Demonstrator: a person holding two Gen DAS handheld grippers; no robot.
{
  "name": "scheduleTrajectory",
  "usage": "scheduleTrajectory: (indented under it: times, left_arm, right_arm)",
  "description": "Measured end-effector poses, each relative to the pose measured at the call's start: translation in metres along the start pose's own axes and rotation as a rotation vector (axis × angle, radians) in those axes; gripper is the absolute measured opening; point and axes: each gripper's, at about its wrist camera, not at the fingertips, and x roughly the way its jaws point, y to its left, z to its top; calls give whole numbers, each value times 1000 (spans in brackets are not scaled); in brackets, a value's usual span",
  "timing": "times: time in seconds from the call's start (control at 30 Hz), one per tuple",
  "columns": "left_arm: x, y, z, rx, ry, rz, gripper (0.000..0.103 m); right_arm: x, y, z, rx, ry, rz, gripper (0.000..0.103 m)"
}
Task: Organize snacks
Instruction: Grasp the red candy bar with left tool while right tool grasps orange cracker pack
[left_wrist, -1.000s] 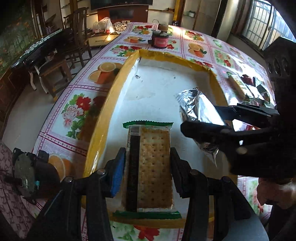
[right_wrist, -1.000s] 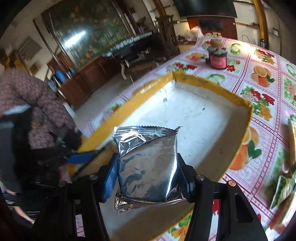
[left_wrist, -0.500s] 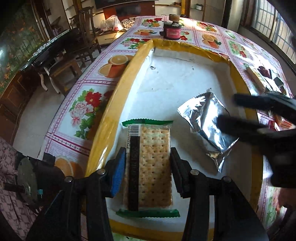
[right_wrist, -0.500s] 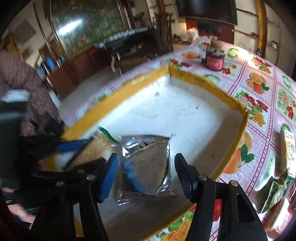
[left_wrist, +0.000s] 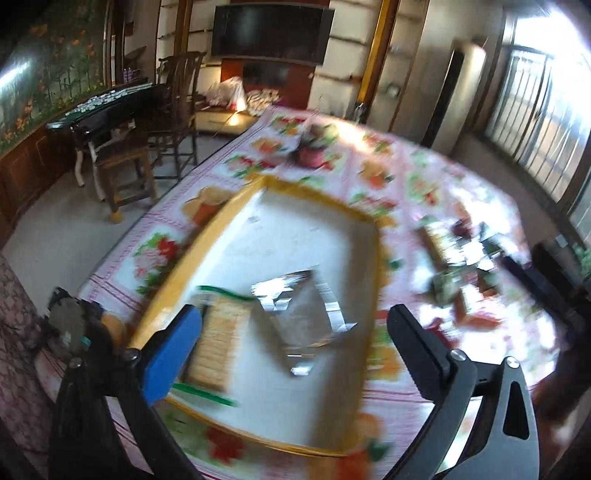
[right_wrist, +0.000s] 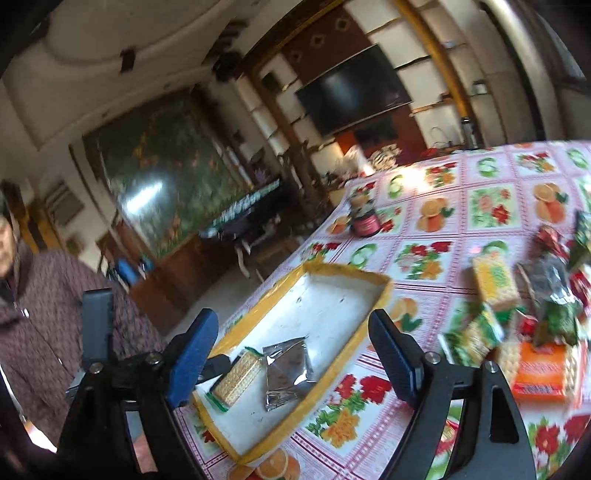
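Observation:
A white tray with a yellow rim (left_wrist: 371, 254) (right_wrist: 382, 295) lies on the flowered tablecloth. In it a cracker pack (left_wrist: 221, 347) (right_wrist: 238, 374) and a silver foil pouch (left_wrist: 306, 314) (right_wrist: 288, 369) lie side by side. My left gripper (left_wrist: 295, 325) hangs above them, its jaws opening wide, nothing between the pads. My right gripper (right_wrist: 291, 325) is lifted and drawn back from the tray, jaws opening, also holding nothing. In the right wrist view a black fingertip of the left gripper (right_wrist: 218, 363) shows beside the cracker pack.
A pile of loose snack packs (right_wrist: 495, 280) (left_wrist: 458, 258) lies on the cloth right of the tray, with an orange pack (right_wrist: 543, 373) nearest. A dark jar (right_wrist: 364, 221) stands farther back. A person in a patterned jacket (right_wrist: 40, 314) is at the left.
Both grippers let go of their packs, which now lie in the tray. Both rose and drew back with jaws spread; the right one swung toward the snack pile.

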Motion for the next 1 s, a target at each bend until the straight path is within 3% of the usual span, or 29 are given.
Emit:
scheduleTrajectory:
  times: [0.13,0.3,0.47,0.67,0.8,1.0]
  left_arm:
    - [-1,-33,-10,-28,-2,-87,103]
    - [15,-79,-35,16,82,-153,103]
    - [24,-115,-59,81,133,-174,103]
    - [30,-120,-80,80,140,-151,103]
    - [38,-120,-85,93,144,-139,103]
    - [44,-137,-77,112,123,-161,103]
  right_arm:
    - [-31,-20,-13,50,-65,-23,84]
    - [-64,-57,-35,148,-79,-100,84]
    - [-101,-80,-53,212,-127,-128,87]
    - [-117,-94,-65,244,-158,-158,88]
    - [-128,-96,-74,221,-215,-192,88]
    - [-134,-115,-79,313,-239,-185,89]
